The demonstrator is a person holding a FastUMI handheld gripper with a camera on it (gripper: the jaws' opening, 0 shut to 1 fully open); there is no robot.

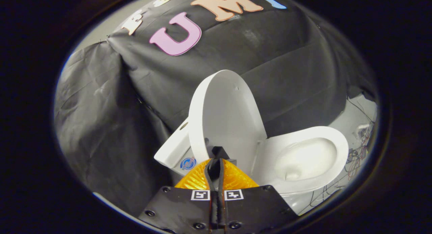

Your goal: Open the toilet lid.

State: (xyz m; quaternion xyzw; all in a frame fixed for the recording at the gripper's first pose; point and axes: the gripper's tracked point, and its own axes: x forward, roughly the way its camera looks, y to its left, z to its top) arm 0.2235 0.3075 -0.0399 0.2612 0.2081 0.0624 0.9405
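Observation:
The white toilet lid [226,112] stands raised, leaning back toward the tank [172,149]. Beside it, the seat ring and the open bowl [305,159] are exposed. My gripper [217,153] is shut, its two orange fingers [197,178] pressed together with nothing visible between them. Their black tips sit just in front of the lid's lower inner face; I cannot tell whether they touch it. The whole scene appears tilted, with the toilet leaning to one side.
Black cloth walls close in behind and beside the toilet. A tangle of thin wires [357,156] lies on the pale floor beyond the bowl. A round blue sticker [188,163] marks the tank's side near my fingers.

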